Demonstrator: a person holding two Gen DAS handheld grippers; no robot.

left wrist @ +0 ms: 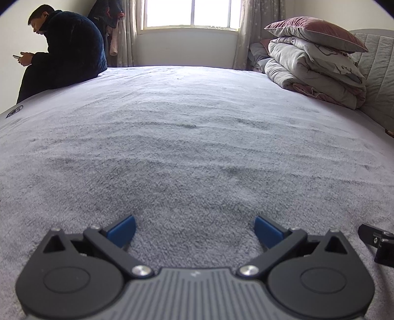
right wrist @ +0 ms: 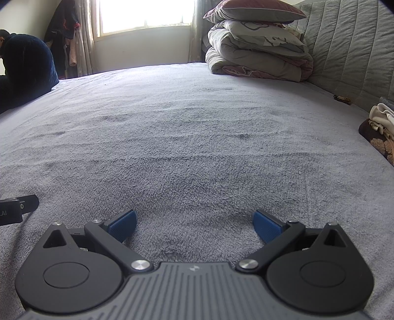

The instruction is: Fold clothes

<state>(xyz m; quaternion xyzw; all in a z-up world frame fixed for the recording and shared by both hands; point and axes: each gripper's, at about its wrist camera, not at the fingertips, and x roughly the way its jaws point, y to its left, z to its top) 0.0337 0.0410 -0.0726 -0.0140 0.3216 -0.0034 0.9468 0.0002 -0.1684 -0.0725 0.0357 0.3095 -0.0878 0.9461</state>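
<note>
A: Where do the grippers stand now?

B: Both rest low on the grey fleece bed cover (left wrist: 187,137). The left gripper (left wrist: 194,230) has its jaws spread wide, with nothing between the blue pads (left wrist: 123,230). The right gripper (right wrist: 194,225) is the same, wide and empty. They lie just beside each other.

A: And the clothes to fold?

B: Nothing is laid out on the cover in front of the grippers. I see only a small pile of clothes (right wrist: 380,128) at the right edge of the bed, near the quilted headboard (right wrist: 349,49). It is cream and brown; I cannot tell what garments they are. The folded duvets (right wrist: 256,51) with a pillow (right wrist: 253,11) on top are farther along the headboard, toward the window (left wrist: 189,13).

A: So which step is this?

B: I judge it is the very start; no garment is picked yet. The next move probably needs the right gripper to reach to that pile, take one piece and spread it flat on the free cover.

A: Anyone else there?

B: A person (left wrist: 64,46) sits on the far corner of the bed, well apart from the pile.
</note>
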